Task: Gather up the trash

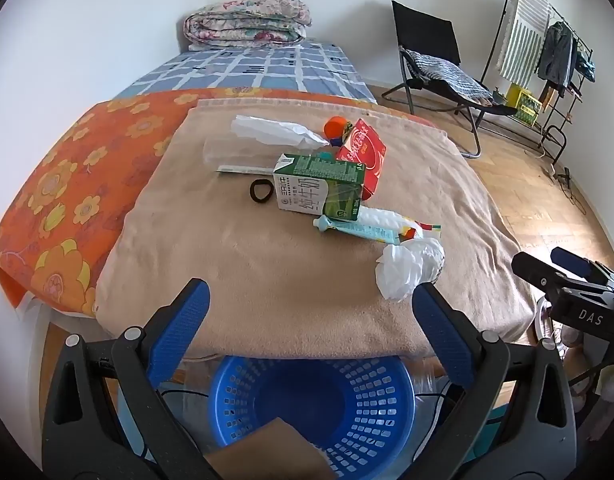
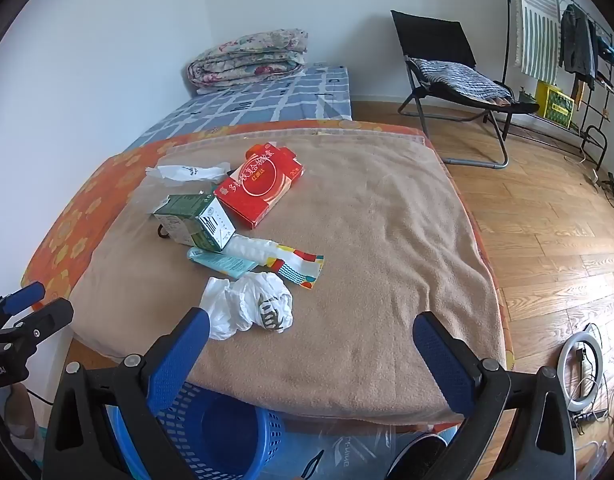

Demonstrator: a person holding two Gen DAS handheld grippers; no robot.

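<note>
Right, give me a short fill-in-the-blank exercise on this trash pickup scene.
1. The basket below the bed's edge is coloured ____.
2. The crumpled white bag lies on the tan ____.
3. The left gripper and right gripper both have their jaws ____.
4. The green milk carton lies beside a ____ box.

Missing words: blue; blanket; open; red

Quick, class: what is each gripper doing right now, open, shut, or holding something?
Left gripper: open, holding nothing, above the basket.
Right gripper: open, holding nothing, near the crumpled bag.
</note>
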